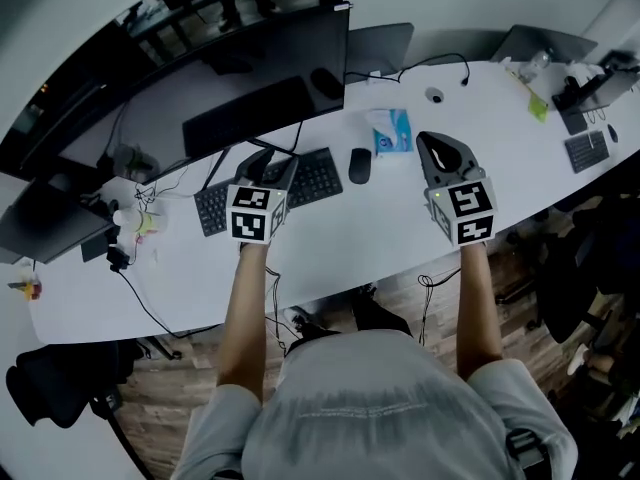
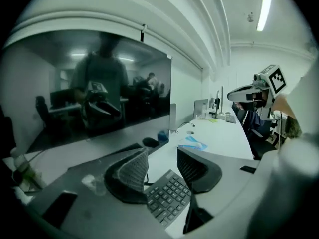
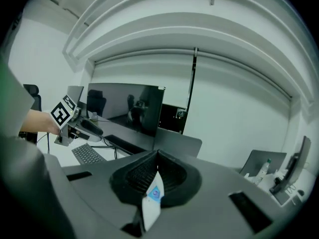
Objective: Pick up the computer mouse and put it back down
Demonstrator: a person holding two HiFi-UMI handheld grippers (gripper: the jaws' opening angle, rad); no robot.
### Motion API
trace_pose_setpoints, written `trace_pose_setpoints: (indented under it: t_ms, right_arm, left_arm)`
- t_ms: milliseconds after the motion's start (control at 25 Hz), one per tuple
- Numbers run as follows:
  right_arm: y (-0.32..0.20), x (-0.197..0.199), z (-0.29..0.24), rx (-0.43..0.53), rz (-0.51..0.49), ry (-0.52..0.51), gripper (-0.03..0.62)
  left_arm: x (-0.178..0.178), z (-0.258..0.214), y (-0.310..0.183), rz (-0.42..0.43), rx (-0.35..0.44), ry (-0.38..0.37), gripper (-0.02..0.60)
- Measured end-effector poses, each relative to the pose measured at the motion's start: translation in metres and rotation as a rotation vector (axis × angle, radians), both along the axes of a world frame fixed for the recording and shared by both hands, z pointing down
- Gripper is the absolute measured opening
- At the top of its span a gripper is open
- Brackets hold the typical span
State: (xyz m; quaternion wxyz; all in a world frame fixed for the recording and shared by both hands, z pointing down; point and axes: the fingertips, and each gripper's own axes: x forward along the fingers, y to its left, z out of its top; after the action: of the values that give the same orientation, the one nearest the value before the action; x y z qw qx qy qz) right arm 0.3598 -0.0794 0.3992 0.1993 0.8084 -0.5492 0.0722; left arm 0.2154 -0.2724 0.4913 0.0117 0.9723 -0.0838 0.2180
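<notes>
The left tongs [image 2: 162,154] are held apart over the keyboard [image 2: 167,195] — the right tongs [image 3: 158,153] are pressed together. The computer mouse [image 1: 360,165] is seen lying on the counter [image 1: 380,228] between them.

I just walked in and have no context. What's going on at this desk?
A person is at the white desk with a hand-held gripper in each hand. The left hand-held gripper hovers open over the keyboard. The right hand-held gripper has its jaws together above the desk. The computer mouse lies on the desk between them, untouched, so the pick-up is not yet done.
</notes>
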Motion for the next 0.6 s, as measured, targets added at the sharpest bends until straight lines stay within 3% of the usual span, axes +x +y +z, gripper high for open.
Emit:
trace_pose_setpoints:
  t_ms: [200,600]
  right_arm:
    - [-0.022,-0.034,-0.030,0.032,-0.029,0.040,0.002]
    - [-0.069,-0.103,-0.071,0.073,-0.111,0.109,0.002]
  left_arm:
    - [-0.050,-0.050,-0.022,-0.028,0.076,0.067,0.179]
    - [-0.137,-0.111,-0.058,-0.102,0.160,0.177,0.049]
